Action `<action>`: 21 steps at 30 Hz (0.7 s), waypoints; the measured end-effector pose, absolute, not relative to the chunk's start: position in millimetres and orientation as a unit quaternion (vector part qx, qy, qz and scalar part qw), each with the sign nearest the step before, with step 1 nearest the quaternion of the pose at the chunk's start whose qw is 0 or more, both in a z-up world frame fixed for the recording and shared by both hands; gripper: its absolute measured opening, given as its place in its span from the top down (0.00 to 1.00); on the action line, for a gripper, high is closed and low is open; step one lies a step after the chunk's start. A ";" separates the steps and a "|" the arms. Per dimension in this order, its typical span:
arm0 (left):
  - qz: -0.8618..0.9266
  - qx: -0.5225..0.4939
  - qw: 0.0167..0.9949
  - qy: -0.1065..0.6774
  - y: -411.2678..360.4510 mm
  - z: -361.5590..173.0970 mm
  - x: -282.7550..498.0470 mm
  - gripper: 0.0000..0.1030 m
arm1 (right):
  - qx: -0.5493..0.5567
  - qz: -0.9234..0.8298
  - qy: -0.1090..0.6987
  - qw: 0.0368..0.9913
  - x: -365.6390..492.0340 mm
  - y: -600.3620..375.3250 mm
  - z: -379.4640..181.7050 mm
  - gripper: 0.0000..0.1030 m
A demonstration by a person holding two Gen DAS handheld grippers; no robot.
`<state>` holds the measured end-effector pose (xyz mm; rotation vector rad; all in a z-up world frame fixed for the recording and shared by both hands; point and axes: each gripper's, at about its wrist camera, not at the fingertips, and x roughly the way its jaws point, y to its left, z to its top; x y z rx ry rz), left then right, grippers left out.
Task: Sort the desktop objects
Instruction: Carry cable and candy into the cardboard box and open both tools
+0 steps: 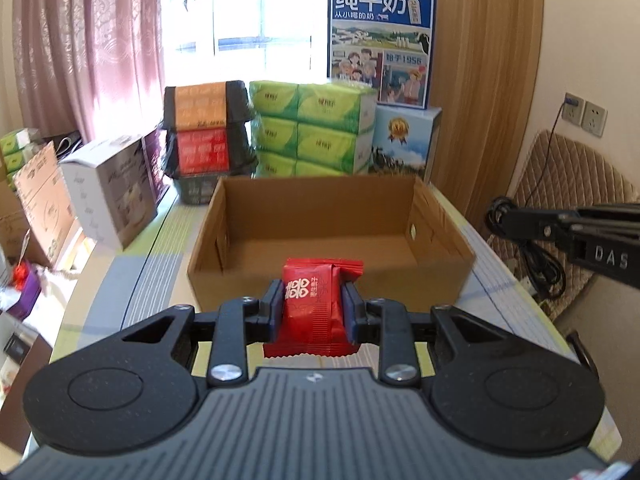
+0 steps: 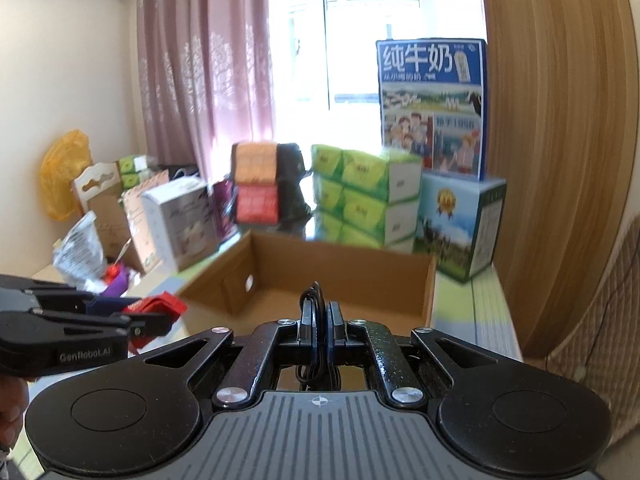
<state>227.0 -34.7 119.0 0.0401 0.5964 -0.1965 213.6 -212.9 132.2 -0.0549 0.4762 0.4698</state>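
Both tools clenched: left tool (image 1: 312,304) grips red packet (image 1: 314,300); right tool (image 2: 320,320) pinches black cable (image 2: 316,300).

Red packet (image 1: 312,304) upright (gripped), box (image 1: 440,220) open

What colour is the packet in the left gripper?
Red packet with white print, clearest in the left wrist view.

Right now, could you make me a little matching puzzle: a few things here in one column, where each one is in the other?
Things:
1. red packet
2. black cable
3. cardboard box
4. milk carton

Places:
a. open on the table, nothing in it
b. pinched in the right tongs
c. on top of a pale blue box
d. pinched in the left tongs

Pairs: 1-d, 2-b, 3-a, 4-c
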 end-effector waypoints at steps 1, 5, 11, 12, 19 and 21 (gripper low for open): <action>-0.100 0.020 0.951 0.292 -33.8 120.1 238.9 0.76 | -0.028 0.228 0.232 0.945 225.9 -211.5 134.5 0.99; -0.107 0.018 0.951 0.291 -31.4 119.9 283.4 0.76 | -0.038 0.221 0.235 0.946 271.3 -202.0 135.3 0.99; -0.112 0.012 0.946 0.305 -29.2 101.5 334.5 0.76 | -0.047 0.218 0.257 0.940 323.6 -191.4 113.2 0.99; -0.111 0.011 0.945 0.308 -29.1 97.8 340.8 0.76 | -0.046 0.216 0.262 0.939 330.8 -190.6 108.5 0.99; -0.122 0.007 0.941 0.316 -33.8 77.9 375.6 0.76 | -0.057 0.204 0.278 0.937 361.9 -185.7 82.3 0.99; -0.125 0.005 0.940 0.319 -36.0 73.1 384.4 0.67 | -0.059 0.204 0.277 0.937 367.8 -185.1 77.8 0.98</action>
